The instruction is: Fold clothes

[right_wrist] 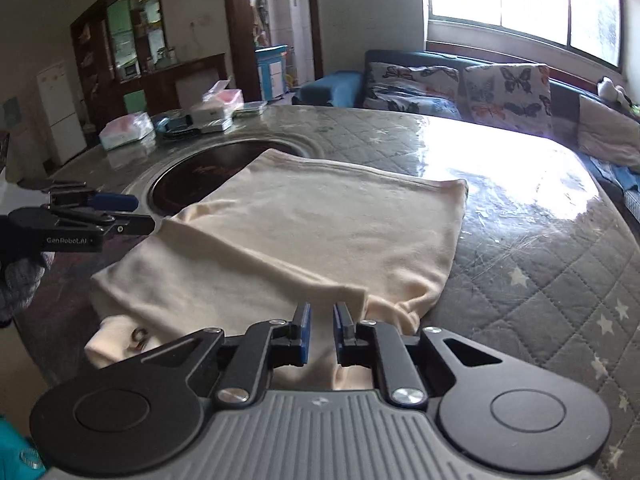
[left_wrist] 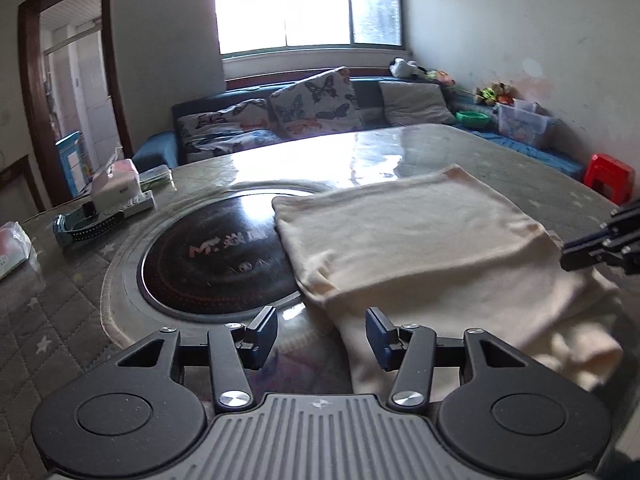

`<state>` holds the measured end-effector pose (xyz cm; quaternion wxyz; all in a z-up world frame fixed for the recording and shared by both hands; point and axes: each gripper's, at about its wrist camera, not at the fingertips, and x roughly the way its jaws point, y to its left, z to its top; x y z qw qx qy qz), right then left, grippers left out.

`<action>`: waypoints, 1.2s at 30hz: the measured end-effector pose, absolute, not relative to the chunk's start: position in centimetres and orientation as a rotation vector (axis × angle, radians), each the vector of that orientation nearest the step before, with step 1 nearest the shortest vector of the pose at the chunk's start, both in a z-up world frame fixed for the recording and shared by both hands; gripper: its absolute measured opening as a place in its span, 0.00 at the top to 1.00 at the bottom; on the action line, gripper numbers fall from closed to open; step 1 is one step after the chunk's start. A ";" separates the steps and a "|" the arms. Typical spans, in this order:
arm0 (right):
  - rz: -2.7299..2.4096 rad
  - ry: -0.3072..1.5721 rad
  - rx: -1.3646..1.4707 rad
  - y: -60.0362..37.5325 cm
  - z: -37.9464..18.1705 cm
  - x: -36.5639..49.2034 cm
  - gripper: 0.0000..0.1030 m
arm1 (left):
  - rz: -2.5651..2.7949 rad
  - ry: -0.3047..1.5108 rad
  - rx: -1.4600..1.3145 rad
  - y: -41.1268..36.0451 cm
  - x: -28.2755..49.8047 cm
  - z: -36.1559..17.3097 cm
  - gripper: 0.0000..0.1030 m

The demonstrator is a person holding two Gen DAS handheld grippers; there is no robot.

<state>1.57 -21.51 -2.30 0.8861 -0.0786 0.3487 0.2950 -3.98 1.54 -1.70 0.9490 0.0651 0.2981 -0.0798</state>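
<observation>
One round table [right_wrist: 540, 248] w/ grey quilted star-print cover under glossy clear film; dark glass cooktop disc [left_wrist: 216, 260] set in its centre. Cream knit garment [right_wrist: 320, 232], soft, folded roughly square, lies flat partly over the disc. Left gripper [left_wrist: 322, 330]: fingers wide apart, empty, at garment's near edge. Right gripper [right_wrist: 322, 318]: narrow gap, nothing pinched, just above a bunched fold.

1 cream garment [left_wrist: 420, 240], 2 claws [left_wrist: 322, 336] [right_wrist: 322, 326], 2 butterfly cushions [left_wrist: 316, 102], 1 red stool [left_wrist: 608, 178]
</observation>
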 end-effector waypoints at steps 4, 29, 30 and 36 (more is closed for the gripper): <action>0.601 0.750 -0.171 -22.0 -3.3 0.7 0.88 | -0.153 0.637 0.179 1.3 -5.5 -3.1 0.49; 0.605 0.708 -0.228 -22.6 -1.9 -1.4 0.82 | -0.464 0.477 0.609 -4.5 -12.4 -4.5 0.46; 0.609 0.706 -0.239 -22.6 -1.8 -1.6 0.81 | -0.471 0.461 0.622 -5.0 -12.4 -4.7 0.46; 0.654 0.683 -0.341 -22.3 -1.4 -3.6 0.67 | -0.504 0.435 0.607 -6.1 -11.2 -4.8 0.69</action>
